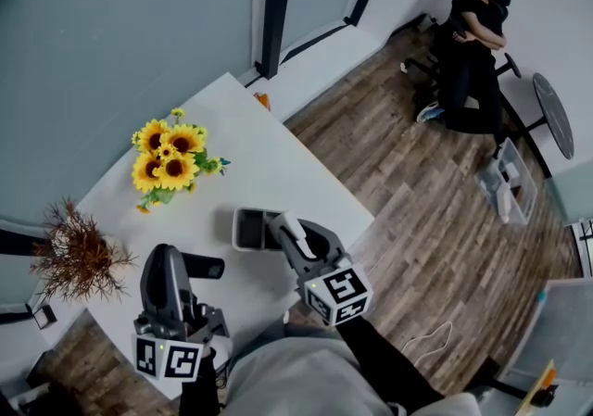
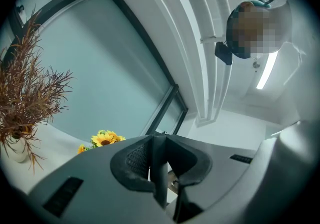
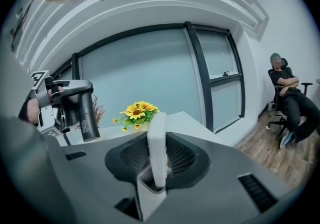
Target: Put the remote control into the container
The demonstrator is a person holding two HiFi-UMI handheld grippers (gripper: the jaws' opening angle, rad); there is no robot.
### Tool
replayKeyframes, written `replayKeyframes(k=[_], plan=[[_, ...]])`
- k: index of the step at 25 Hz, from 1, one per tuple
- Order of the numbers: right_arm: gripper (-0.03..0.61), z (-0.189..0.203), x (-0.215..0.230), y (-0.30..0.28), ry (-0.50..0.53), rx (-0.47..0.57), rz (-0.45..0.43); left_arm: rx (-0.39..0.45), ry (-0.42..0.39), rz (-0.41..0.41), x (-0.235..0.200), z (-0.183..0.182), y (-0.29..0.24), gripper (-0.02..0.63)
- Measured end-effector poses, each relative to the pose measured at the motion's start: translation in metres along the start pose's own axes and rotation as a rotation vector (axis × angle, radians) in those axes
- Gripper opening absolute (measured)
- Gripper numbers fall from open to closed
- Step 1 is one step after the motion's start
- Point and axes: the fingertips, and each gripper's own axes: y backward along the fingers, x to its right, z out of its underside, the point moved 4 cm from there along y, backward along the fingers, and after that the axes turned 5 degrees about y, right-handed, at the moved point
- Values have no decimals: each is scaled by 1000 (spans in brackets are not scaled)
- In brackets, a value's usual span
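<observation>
A white remote control [image 3: 157, 148] stands upright between the jaws of my right gripper [image 3: 159, 160], which is shut on it. In the head view the remote control [image 1: 288, 226] is held just above the right end of the grey rectangular container [image 1: 246, 230] on the white table [image 1: 269, 169]. My left gripper [image 1: 213, 268] hovers left of the container, near the table's front edge. Its dark pads [image 2: 134, 160] meet with nothing between them, and it points up at the ceiling. The right gripper view also catches the left gripper [image 3: 75, 108] at the left.
A bunch of sunflowers [image 1: 171, 157] stands at the back left of the table, a dried brown plant [image 1: 76, 257] at the far left. A person sits on a chair [image 1: 473, 44] across the wooden floor. A white crate [image 1: 508, 181] lies on the floor at right.
</observation>
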Motion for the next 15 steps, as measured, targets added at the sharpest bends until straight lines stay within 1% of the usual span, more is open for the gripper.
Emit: replayKeyframes(k=[15], plan=[[94,8,1,-5,6,-32,-1,-1,1,-10,-2,0,-1,69]])
